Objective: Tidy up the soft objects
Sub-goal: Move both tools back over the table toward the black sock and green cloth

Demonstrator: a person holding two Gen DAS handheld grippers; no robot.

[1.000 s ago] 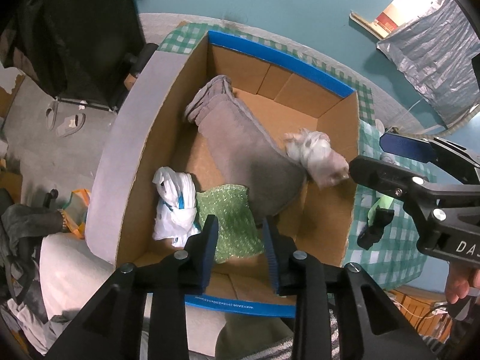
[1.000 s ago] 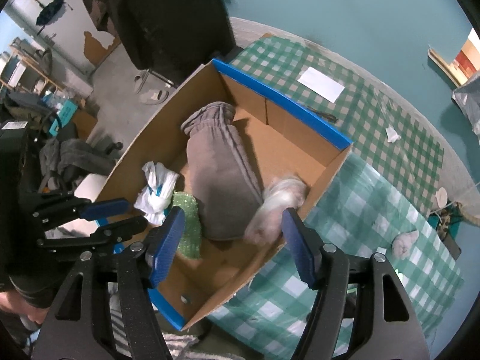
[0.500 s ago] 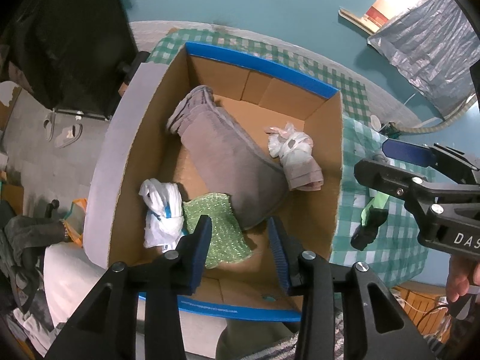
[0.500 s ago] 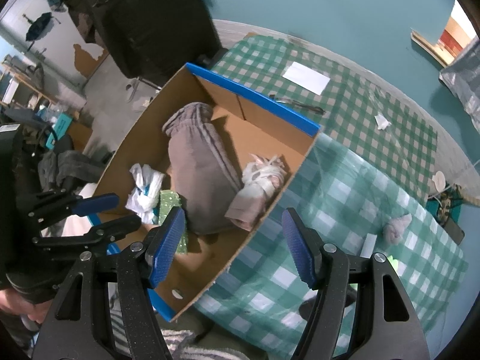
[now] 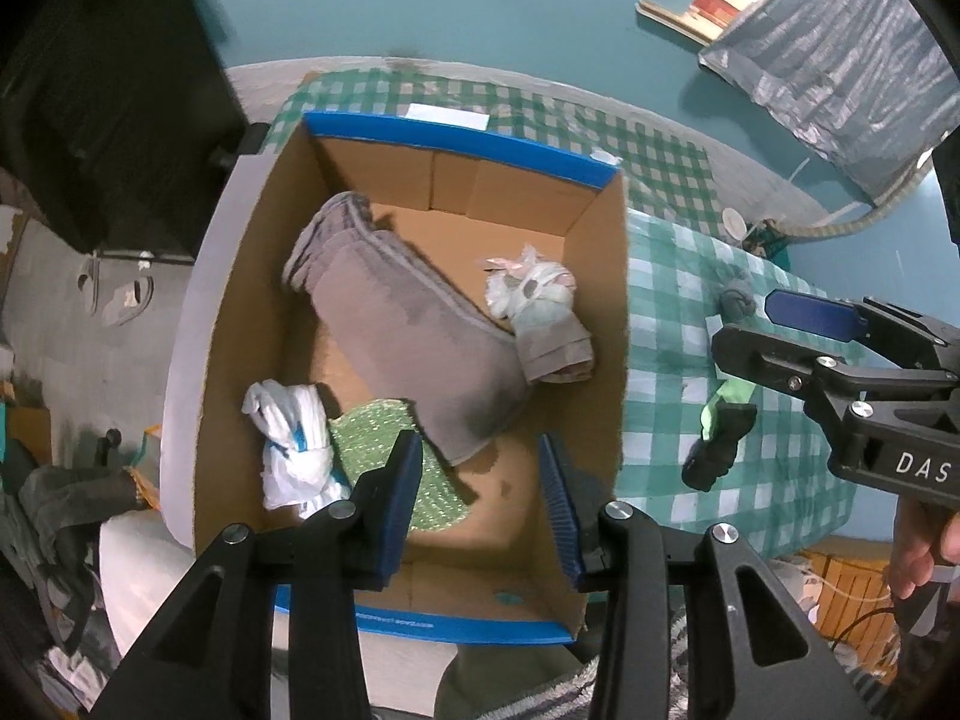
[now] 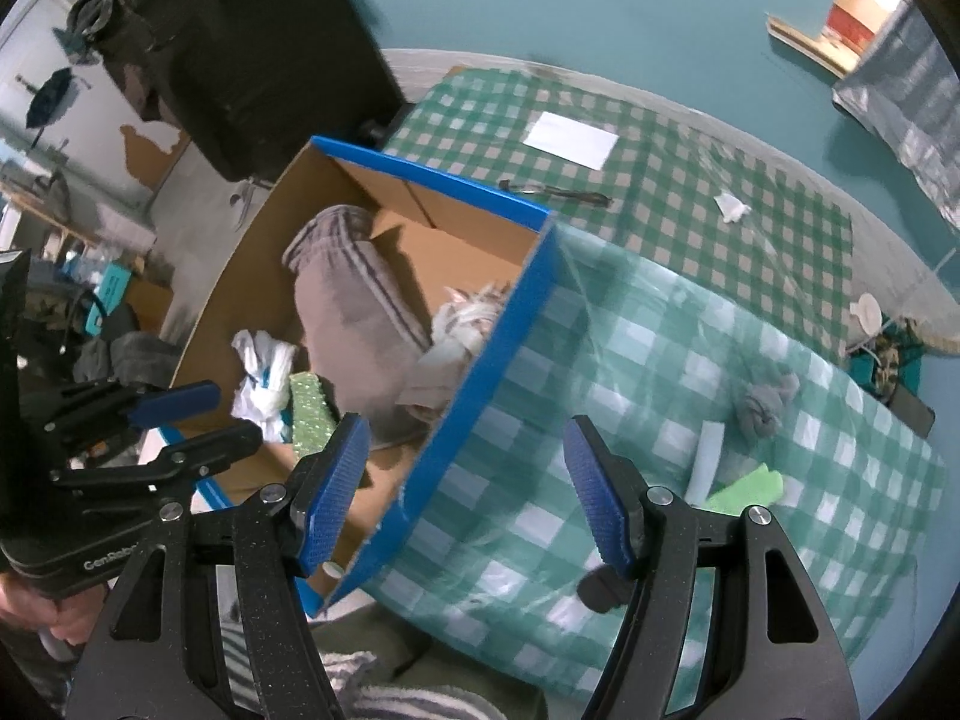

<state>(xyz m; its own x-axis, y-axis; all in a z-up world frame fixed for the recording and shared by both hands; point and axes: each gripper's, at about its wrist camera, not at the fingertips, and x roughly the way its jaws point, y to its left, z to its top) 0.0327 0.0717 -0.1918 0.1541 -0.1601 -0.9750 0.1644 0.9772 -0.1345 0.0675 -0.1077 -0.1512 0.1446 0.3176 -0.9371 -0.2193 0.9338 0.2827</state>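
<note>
Beside the box (image 6: 480,354), knotted grey sock (image 6: 768,405).

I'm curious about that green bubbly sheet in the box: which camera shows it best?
The left wrist view: the green bubble wrap lies nearly whole on the box floor. The right wrist view shows only a narrow strip of it.

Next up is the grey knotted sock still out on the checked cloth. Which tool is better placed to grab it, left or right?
Right, probably. The right tool hangs open over the checked cloth, with the grey knotted sock just beyond its tips. The left tool, open and empty, hangs over the cardboard box, whose wall stands between it and the sock.
</note>
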